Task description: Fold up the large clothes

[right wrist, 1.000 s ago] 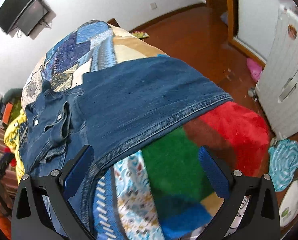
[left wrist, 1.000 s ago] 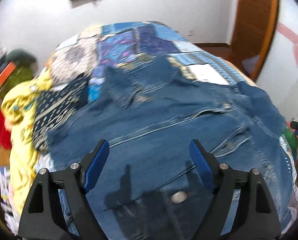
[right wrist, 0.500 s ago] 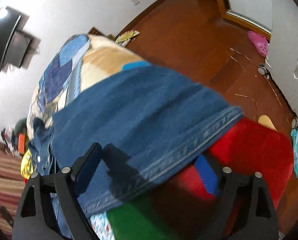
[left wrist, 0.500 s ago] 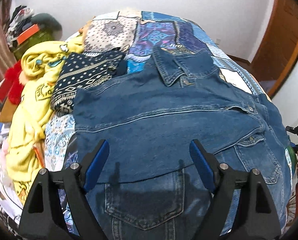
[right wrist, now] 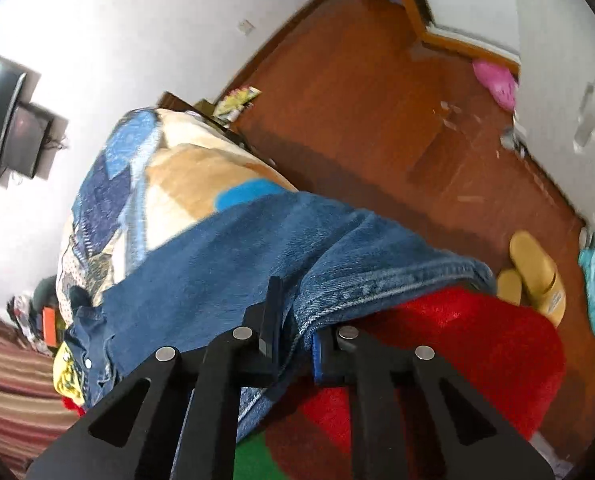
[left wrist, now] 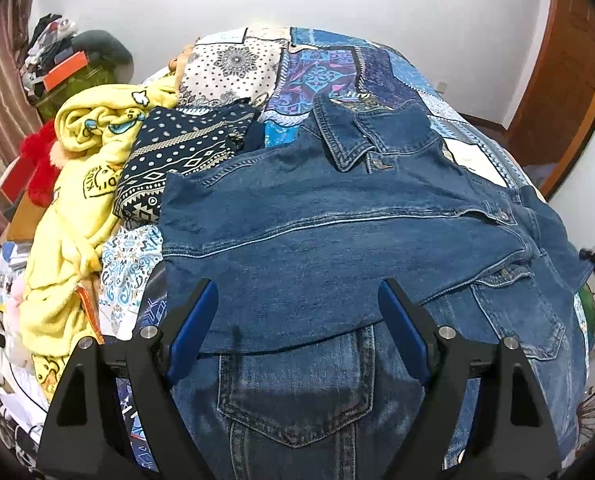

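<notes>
No legible writing on the denim jacket (left wrist: 337, 248) — right gripper (right wrist: 293, 344) pinches its hem, left gripper (left wrist: 297, 320) fingers wide above it.

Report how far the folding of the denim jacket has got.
Done: the denim jacket lies spread on the patchwork bed, one sleeve already folded across its body. In hand: the right gripper is shut on the other sleeve's cuff; the left gripper hangs open above the denim. Left: folding that sleeve in, then the body.

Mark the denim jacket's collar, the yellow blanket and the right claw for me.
denim jacket's collar (left wrist: 347, 140), left wrist view, on the folded-down left flap.
yellow blanket (left wrist: 77, 216), left wrist view, on its bunched middle.
right claw (right wrist: 295, 340), right wrist view, midway between fingertips, shut on the jacket's hem.
</notes>
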`<state>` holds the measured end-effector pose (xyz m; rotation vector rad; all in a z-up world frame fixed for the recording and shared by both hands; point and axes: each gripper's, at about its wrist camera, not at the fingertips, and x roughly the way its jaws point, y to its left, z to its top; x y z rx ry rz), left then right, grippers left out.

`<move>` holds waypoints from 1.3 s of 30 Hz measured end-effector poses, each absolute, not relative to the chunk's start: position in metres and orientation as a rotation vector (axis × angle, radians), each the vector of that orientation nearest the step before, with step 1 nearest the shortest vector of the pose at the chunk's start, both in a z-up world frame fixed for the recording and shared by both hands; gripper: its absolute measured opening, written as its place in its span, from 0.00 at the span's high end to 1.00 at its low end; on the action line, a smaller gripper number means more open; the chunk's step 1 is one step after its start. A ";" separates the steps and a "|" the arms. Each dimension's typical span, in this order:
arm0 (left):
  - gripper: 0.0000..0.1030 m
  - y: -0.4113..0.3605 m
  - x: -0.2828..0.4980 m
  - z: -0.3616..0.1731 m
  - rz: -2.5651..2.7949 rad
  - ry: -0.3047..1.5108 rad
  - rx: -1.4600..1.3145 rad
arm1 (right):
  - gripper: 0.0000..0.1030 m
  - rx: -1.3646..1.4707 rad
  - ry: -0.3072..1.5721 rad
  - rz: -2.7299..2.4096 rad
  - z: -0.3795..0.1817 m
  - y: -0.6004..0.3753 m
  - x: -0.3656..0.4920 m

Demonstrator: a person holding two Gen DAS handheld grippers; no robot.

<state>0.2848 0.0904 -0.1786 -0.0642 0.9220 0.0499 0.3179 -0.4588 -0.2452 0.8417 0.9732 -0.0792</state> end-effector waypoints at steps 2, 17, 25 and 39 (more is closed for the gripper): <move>0.21 0.089 0.284 -0.179 0.035 0.922 -0.071 | 0.92 0.814 0.922 -0.055 -0.222 -0.456 0.315; 0.21 0.109 0.252 -0.161 0.009 0.856 -0.076 | 0.92 0.528 0.697 0.356 -0.054 -0.292 0.335; 0.20 0.136 0.233 -0.160 0.048 0.859 -0.114 | 0.92 0.453 0.855 0.582 -0.103 -0.166 0.353; 0.20 0.114 0.237 -0.162 0.020 0.900 -0.061 | 0.86 0.198 1.183 0.658 -0.197 -0.099 0.330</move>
